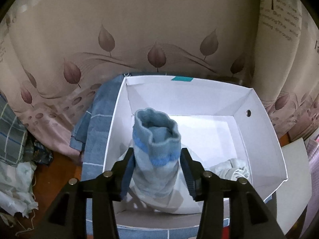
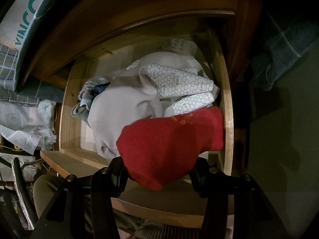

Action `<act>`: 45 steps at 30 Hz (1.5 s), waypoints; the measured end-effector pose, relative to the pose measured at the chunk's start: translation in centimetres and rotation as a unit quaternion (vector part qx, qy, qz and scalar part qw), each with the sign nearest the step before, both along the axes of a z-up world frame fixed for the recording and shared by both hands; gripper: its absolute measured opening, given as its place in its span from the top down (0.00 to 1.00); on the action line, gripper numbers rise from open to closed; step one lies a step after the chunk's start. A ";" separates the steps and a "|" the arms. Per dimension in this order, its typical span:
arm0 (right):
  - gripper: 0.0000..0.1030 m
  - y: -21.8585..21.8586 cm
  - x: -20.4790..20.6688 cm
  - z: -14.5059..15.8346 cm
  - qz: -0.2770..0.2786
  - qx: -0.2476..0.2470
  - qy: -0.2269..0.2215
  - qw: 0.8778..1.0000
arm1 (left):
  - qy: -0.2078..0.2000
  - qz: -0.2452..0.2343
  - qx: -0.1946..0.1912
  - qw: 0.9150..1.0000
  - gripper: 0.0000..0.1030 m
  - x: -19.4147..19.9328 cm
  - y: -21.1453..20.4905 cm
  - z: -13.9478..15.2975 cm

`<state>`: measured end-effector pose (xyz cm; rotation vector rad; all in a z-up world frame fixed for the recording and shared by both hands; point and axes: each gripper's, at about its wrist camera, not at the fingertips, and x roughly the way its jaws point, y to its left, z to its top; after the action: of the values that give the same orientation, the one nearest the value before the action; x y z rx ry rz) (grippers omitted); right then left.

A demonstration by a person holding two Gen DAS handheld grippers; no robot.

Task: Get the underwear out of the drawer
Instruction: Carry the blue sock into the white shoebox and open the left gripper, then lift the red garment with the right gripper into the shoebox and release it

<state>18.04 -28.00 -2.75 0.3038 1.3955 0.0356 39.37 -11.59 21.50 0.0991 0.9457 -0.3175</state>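
Observation:
In the left wrist view my left gripper (image 1: 157,163) is shut on a rolled blue-and-white striped garment (image 1: 155,149) and holds it over a white cardboard box (image 1: 259,123). A crumpled white garment (image 1: 233,169) lies in the box's near right corner. In the right wrist view my right gripper (image 2: 159,171) is shut on a red knitted garment (image 2: 169,141) above the front of an open wooden drawer (image 2: 227,103). The drawer holds a pale grey garment (image 2: 119,107), white pieces with a honeycomb print (image 2: 179,79) and a small floral piece (image 2: 89,91).
A blue checked cloth (image 1: 99,123) lies under and left of the box. A leaf-patterned curtain (image 1: 159,39) hangs behind it. Piled fabrics (image 1: 14,159) sit at far left. A box lettered VINCCI (image 2: 26,25) and folded cloths (image 2: 20,109) lie left of the drawer.

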 end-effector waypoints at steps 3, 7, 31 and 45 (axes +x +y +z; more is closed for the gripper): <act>0.52 0.0 0.0 0.0 -0.001 0.000 0.000 1.000 | -0.009 -0.004 -0.014 1.000 0.49 -0.5 0.2 1.2; 0.52 0.0 0.0 0.0 -0.001 -0.001 -0.001 1.000 | -0.019 -0.004 -0.020 1.000 0.44 -1.1 0.3 2.6; 0.52 -0.6 -1.5 3.6 -0.008 0.004 -0.066 0.998 | -0.045 0.052 0.045 0.997 0.43 -16.7 8.8 -6.8; 0.52 0.6 -1.4 13.1 0.030 0.032 -0.101 0.994 | 0.018 0.095 0.026 0.995 0.43 -20.7 10.3 -18.0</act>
<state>16.68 -27.42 10.36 0.3032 1.2034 0.1565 18.63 -1.33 3.46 0.0493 0.9919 -0.1189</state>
